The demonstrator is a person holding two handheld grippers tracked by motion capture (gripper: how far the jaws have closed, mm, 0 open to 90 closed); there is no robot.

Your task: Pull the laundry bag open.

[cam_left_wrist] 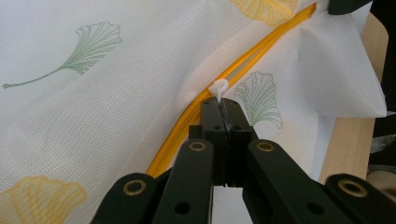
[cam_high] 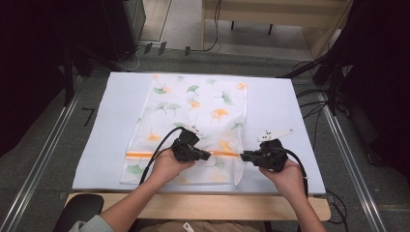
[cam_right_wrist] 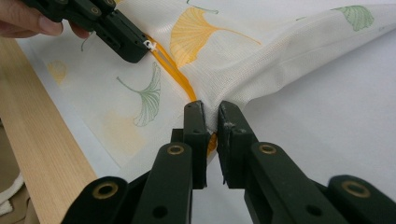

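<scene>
Mesh laundry bag (cam_high: 193, 121), white with ginkgo-leaf print, flat on white table cover (cam_high: 280, 111), near edge toward 6 o'clock. Long axis 6–12 in high view; orange zipper (cam_high: 145, 154) crosses it 9 to 3, near the 6 o'clock end.

Left gripper (cam_high: 207, 156): jaws pressed together, pinching white zipper pull (cam_left_wrist: 218, 87), about two-thirds along the zipper toward 3 o'clock. Pull tab sticks out past the jaw tips in the left gripper view, zipper tape running off toward 1 o'clock.

Right gripper (cam_high: 243, 155): jaws clamped on bunched mesh at the zipper's 3 o'clock end, small gap left by fabric thickness. Fabric tents up from the grip in the right gripper view.

Handling, as judged: very light, limp, no stiffness, likely to bunch and slide on the cover. Mesh snags easily. Best holds: pull tab for travel, zipper-end corner for counter-tension. Needs tape kept taut along 9–3 or slider likely jams.
</scene>
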